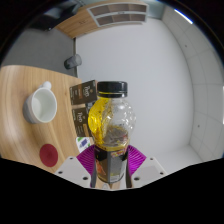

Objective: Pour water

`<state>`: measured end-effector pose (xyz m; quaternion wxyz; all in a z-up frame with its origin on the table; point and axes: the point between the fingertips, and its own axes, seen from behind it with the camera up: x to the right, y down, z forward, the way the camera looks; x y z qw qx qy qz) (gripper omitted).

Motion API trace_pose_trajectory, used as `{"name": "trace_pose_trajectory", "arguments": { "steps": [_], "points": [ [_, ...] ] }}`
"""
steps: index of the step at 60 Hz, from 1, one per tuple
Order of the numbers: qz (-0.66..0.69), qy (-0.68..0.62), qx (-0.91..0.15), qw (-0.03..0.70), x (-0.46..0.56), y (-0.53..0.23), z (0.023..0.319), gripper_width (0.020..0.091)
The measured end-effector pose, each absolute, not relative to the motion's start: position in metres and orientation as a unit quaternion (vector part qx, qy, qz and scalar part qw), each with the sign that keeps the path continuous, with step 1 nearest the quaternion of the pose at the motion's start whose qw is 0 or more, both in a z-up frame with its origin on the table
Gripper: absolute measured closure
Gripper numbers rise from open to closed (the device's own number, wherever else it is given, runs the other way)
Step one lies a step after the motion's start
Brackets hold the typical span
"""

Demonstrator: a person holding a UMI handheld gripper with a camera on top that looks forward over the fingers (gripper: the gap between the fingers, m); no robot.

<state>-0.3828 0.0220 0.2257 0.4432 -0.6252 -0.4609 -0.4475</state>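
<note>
- The gripper (pixel 112 160) holds a clear plastic bottle (pixel 110 122) upright, both purple pads (pixel 88 158) pressing on its lower body.
- The bottle has a black cap (pixel 111 89) that looks to be on, and something yellow shows inside; how much water it holds I cannot tell.
- A white cup (pixel 41 103) stands on the wooden table (pixel 15 90), off to the left of the bottle and apart from it; it seems the likely target.
- My judgement: the bottle is grasped, but pouring has not begun, as the bottle is not tilted and not over the cup.
- Left to do: bring the bottle to the cup, deal with the cap, tip it.
- A dark box (pixel 84 95) stands just behind the bottle, between it and the cup, and could be brushed on the way across.
- A red round disc (pixel 49 153) lies on the table nearer the fingers.
</note>
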Motion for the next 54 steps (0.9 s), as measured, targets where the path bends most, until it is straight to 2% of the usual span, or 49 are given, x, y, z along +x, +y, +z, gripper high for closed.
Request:
{"name": "trace_pose_trajectory", "arguments": {
  "steps": [9,15,23,33,47,52,54],
  "points": [
    [-0.282,-0.315,-0.735,0.530,-0.370,0.012,0.247,0.0702],
    [-0.155,-0.210,-0.784,0.563,-0.366,0.005,0.241,0.0704],
    [-0.068,-0.143,-0.808,0.568,-0.353,0.010,0.202,0.0704],
    [0.022,-0.078,-0.840,0.536,-0.354,0.019,0.133,0.0705],
    [0.059,-0.065,-0.853,0.514,-0.365,0.018,0.066,0.0701],
    [0.059,-0.062,-0.843,0.531,-0.366,0.018,0.070,0.0696],
    [0.061,-0.063,-0.840,0.535,-0.365,0.018,0.071,0.0666]
  ]
}}
